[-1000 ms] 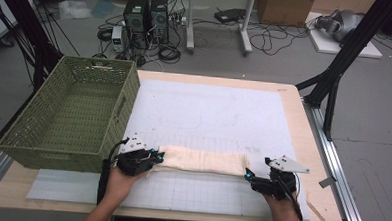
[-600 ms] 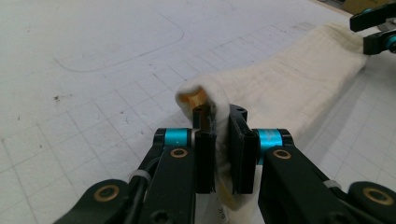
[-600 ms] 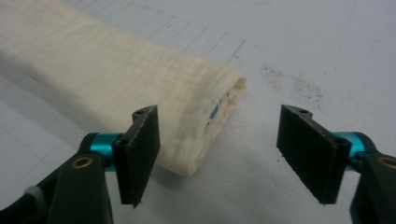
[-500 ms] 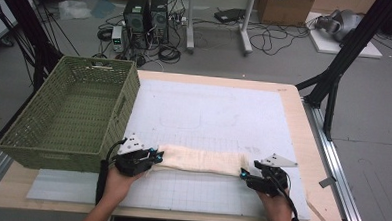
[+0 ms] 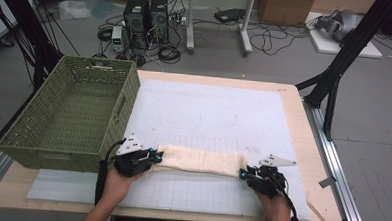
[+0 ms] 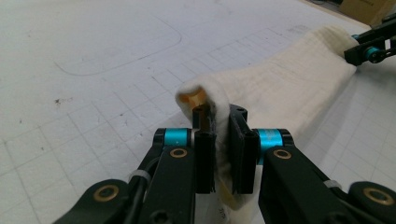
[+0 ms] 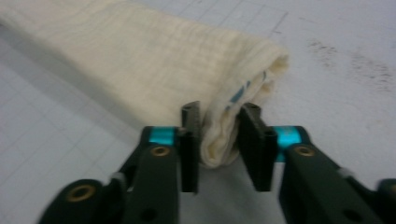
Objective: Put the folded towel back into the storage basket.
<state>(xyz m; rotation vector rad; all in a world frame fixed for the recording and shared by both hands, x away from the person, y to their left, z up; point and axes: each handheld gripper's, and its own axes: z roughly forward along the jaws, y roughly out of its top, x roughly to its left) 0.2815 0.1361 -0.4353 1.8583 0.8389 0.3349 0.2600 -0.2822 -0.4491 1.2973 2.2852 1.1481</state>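
A long folded cream cloth [image 5: 199, 160] lies across the near part of the white grid mat [image 5: 209, 111]. My left gripper [image 5: 157, 156] is shut on its left end; in the left gripper view the jaws pinch a fold of the cloth [image 6: 289, 88] at the left gripper [image 6: 219, 116]. My right gripper [image 5: 244, 173] is at the cloth's right end. Its jaws have just been closing, and in the right gripper view the right gripper [image 7: 219, 116] squeezes the cloth's end [image 7: 154, 60] between its pads. The right gripper [image 6: 369, 46] also appears far off in the left gripper view.
A green woven basket [image 5: 57, 157] stands on the table's left side, close to my left hand. The wooden table edge [image 5: 315, 145] runs along the right of the mat. Cables, computer cases and black stand legs sit on the floor beyond.
The right gripper has shifted slightly left to the cloth's right end and its jaws have closed on it. The left gripper and the cloth's left end have stayed put.
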